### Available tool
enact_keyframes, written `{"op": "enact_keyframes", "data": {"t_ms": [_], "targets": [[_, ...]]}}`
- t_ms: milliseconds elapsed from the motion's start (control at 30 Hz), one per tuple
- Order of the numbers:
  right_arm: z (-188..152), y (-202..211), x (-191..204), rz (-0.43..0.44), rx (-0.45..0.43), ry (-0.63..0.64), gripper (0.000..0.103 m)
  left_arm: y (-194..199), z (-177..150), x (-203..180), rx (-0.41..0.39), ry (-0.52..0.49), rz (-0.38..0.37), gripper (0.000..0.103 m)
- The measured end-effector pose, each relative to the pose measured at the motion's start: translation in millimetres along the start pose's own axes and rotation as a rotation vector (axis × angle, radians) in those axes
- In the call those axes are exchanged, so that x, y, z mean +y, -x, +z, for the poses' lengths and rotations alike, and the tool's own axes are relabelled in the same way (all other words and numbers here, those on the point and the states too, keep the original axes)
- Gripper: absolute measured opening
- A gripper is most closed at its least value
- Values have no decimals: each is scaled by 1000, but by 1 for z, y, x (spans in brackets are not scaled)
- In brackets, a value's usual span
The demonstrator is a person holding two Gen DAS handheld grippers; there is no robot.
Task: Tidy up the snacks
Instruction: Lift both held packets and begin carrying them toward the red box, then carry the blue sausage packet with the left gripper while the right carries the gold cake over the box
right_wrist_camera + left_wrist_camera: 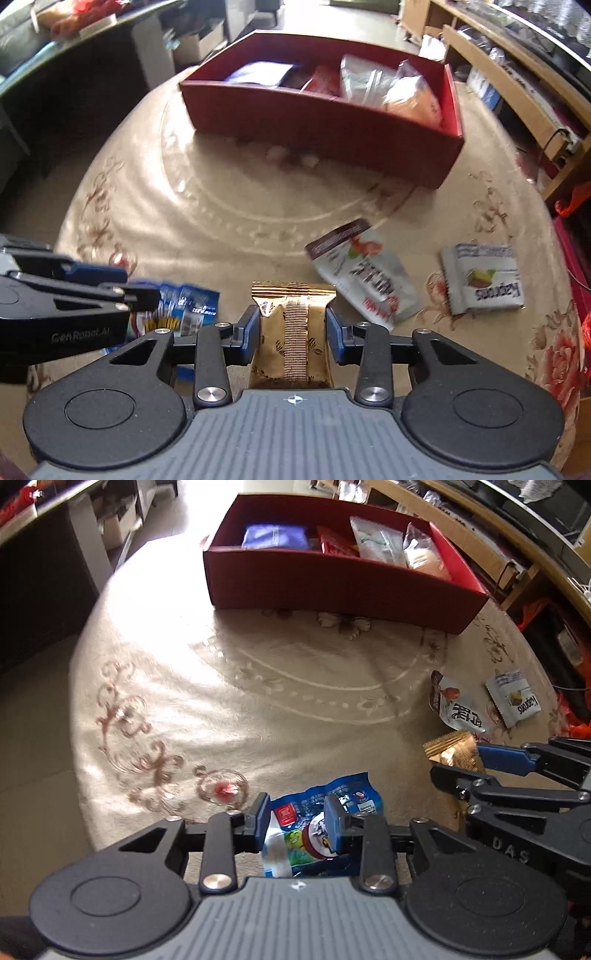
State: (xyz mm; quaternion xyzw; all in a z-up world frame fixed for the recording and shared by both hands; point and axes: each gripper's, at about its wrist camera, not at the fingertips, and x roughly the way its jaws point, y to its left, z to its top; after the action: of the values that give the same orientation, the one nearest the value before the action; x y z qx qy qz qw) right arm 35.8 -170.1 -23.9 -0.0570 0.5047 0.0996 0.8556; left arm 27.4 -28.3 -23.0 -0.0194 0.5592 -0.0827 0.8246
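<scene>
My left gripper (297, 823) is shut on a blue snack packet (347, 784) that lies on the beige tablecloth. Its pads sit against both sides of the packet. Just to its right, my right gripper (291, 330) is shut on a gold foil packet (293, 306), with its blue pads pressed on both long edges. In the right wrist view the left gripper (136, 284) comes in from the left over the blue packet (188, 299). Across the table stands a red box (332, 587) holding several snack bags.
A white pouch with red fruit print (362, 273) and a grey packet (484, 280) lie on the cloth right of the gold packet. The round table's edge (79, 686) curves off at the left. Shelves and furniture surround the table.
</scene>
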Motion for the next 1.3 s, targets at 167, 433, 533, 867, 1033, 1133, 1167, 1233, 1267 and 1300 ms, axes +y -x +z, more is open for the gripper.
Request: {"op": "enact_keyframes", "data": {"t_ms": [167, 433, 533, 867, 1033, 1133, 1167, 1233, 1267, 1300], "targets": [[4, 0, -4, 8, 3, -14, 46, -7, -3, -1, 0, 22, 40, 70], [4, 11, -16, 19, -30, -23, 46, 6, -11, -6, -1, -45, 2, 79], [5, 16, -23, 16, -43, -35, 46, -8, -13, -7, 38, 3, 10, 81], [5, 26, -28, 43, -69, -38, 46, -22, -23, -44, 45, -76, 101, 88], [5, 32, -29, 50, -86, -41, 46, -13, -30, -46, 14, -55, 112, 74], [4, 36, -28, 54, -100, -34, 46, -10, -28, -39, 20, -40, 117, 72], [3, 37, -29, 53, -104, -33, 46, -9, -29, -38, 15, -39, 126, 72], [3, 41, -30, 51, -119, -32, 46, -4, -28, -34, 8, -24, 126, 70], [3, 43, -31, 51, -124, -33, 46, 0, -28, -32, 2, -15, 120, 70], [3, 45, -31, 50, -131, -34, 46, 4, -26, -31, -7, -11, 121, 70]]}}
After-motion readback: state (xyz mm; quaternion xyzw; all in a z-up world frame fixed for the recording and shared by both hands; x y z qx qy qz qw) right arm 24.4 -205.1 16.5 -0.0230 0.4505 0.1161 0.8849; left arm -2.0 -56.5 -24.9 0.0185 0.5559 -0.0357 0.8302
